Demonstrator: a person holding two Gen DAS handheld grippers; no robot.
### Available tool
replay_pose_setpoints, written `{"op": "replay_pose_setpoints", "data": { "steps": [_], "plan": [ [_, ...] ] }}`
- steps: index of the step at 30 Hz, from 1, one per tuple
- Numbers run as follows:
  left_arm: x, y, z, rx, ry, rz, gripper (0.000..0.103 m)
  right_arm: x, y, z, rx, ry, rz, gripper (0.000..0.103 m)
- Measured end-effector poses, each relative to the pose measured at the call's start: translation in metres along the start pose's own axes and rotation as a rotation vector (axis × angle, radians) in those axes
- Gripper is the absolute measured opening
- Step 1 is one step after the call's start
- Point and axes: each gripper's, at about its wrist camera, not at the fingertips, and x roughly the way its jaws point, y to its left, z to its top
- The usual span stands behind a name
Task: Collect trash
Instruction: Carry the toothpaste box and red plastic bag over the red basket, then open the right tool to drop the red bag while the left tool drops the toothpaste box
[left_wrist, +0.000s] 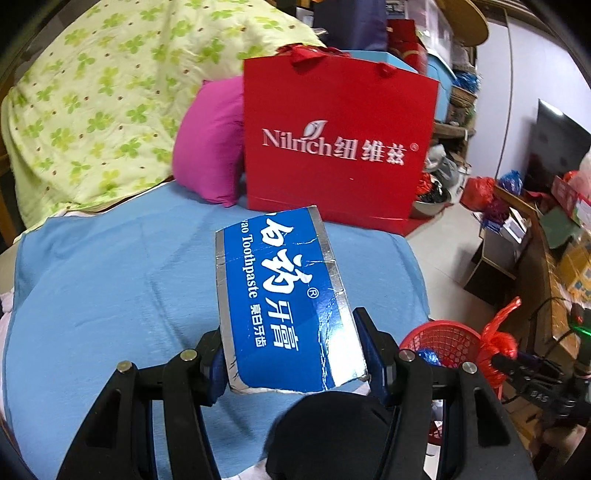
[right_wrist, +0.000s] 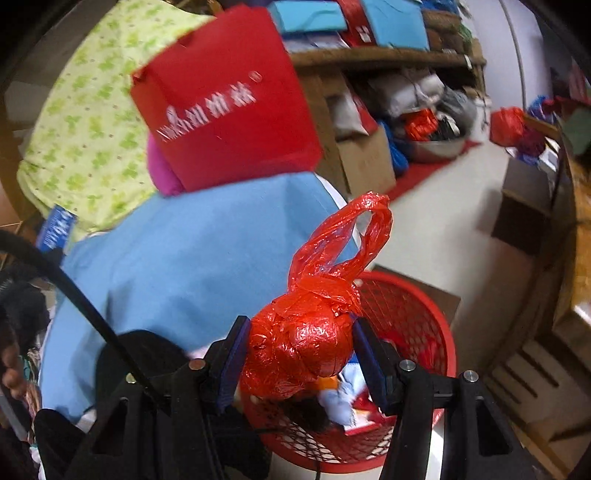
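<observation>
We've got both grippers loaded. Left gripper (left_wrist: 295, 354) is clamped on a flattened blue toothpaste box (left_wrist: 280, 299), pads pressing its two long edges, box sticking out forward over the blue sheet (left_wrist: 110, 295). Box is creased, silver trim along the edges, white print on blue

Right gripper (right_wrist: 299, 354) is clamped on a tied red plastic bag (right_wrist: 303, 343), a balled bundle squeezed between both pads, its loop handles standing up above the knot. We see it hanging right over the red mesh basket (right_wrist: 417, 314), not touching the contents as far as we can tell

Basket sits on the floor just beside the edge of the blue sheet. Inside it we see some trash: a pale blue crumpled piece, red and white scraps, something dark. In the left view the basket (left_wrist: 443, 343) shows low right, with the right gripper and its red bag (left_wrist: 496, 332) just beside it

On the sheet further back: a red paper bag (left_wrist: 340, 147) standing upright, a magenta pillow (left_wrist: 210, 147) touching its left side, a green floral quilt (left_wrist: 92, 92) behind those. Right view is motion-blurred up top, so the print on the paper bag is unreadable there; the toothpaste box (right_wrist: 57, 229) shows at its far left edge

Cluttered shelves and boxes line the far wall
</observation>
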Motion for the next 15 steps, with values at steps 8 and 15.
{"op": "replay_pose_setpoints", "data": {
  "steps": [8, 15],
  "plan": [
    [0.006, -0.019, -0.001, 0.032, 0.009, -0.040, 0.062, 0.020, -0.020, -0.005, 0.027, 0.083, -0.077, 0.069],
    [0.009, -0.037, 0.003, 0.062, 0.006, -0.080, 0.062, 0.011, -0.029, 0.000, 0.062, 0.065, -0.101, 0.071]
  ]
}}
